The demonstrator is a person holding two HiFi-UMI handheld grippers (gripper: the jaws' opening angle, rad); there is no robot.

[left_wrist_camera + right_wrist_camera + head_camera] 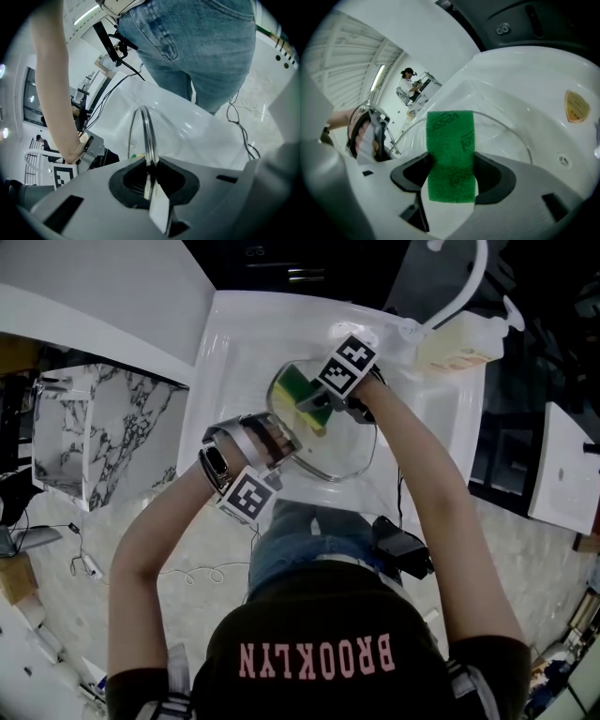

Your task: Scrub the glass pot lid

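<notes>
Over the white sink point(232, 345) the glass pot lid point(342, 448) is held tilted on edge. My left gripper point(284, 440) is shut on its metal rim at the near left. In the left gripper view the rim point(148, 133) runs edge-on straight out from between the jaws. My right gripper point(319, 407) is shut on a yellow sponge with a green scouring face point(302, 390), and the sponge is pressed against the lid's upper left part. The right gripper view shows the green pad point(451, 154) between the jaws, the lid's rim point(508, 130) behind it and the left gripper point(370, 133) at the left.
A white faucet point(466, 285) curves over the sink's far right corner, with a soap bottle point(461, 343) beside it. A marble-patterned block point(105, 426) stands left of the sink. Cables point(192, 573) lie on the floor near the person's legs.
</notes>
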